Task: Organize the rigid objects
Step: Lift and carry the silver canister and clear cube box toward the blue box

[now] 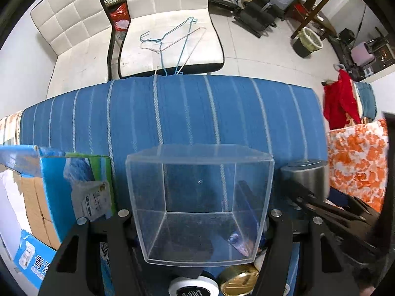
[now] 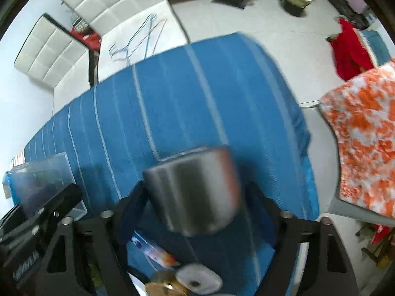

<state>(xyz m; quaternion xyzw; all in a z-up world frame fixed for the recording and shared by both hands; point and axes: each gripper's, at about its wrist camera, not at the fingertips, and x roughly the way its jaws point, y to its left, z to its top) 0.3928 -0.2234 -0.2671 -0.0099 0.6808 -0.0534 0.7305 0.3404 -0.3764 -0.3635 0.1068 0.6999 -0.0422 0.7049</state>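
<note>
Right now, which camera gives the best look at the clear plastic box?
The left wrist view. The clear plastic box sits centred and sharp between the left gripper fingers, all its edges visible. The right wrist view catches only part of it at the left edge, blurred and partly behind the other gripper.

The clear box (image 1: 197,204) sits between the left gripper's (image 1: 197,224) fingers, above the striped cloth (image 1: 187,113); the metal cup (image 1: 306,177) is just right of it, seemingly between the right gripper's (image 2: 195,212) fingers.
</note>
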